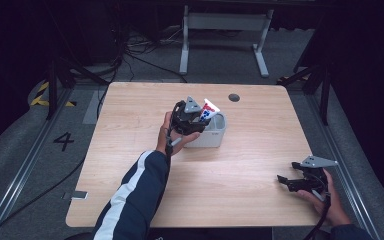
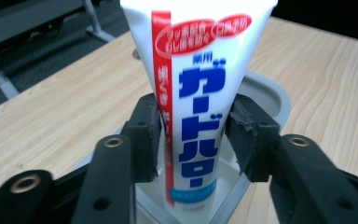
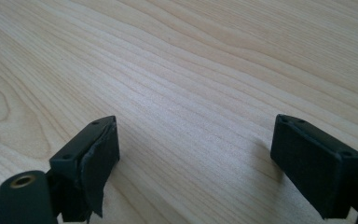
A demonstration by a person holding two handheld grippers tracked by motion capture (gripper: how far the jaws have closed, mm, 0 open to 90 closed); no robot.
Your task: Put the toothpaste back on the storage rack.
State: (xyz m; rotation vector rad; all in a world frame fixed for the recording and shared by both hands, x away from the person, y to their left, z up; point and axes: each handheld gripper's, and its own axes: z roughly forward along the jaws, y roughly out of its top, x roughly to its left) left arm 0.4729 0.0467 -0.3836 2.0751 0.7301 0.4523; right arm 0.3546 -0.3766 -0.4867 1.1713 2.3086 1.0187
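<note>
Left gripper (image 2: 193,140): my jaws clamp a toothpaste tube (image 2: 191,84) standing in a grey container (image 1: 211,135).
Right gripper (image 3: 196,163): my jaws spread wide over the bare worktop (image 3: 191,70).

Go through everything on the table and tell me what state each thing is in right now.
Toothpaste tube: upright, gripped between the left claw's jaws, lower end inside the bin.
White bin: upright on the table, open top.
Left claw: shut on the tube.
Right claw: open, holding nothing, just above the table.
</note>
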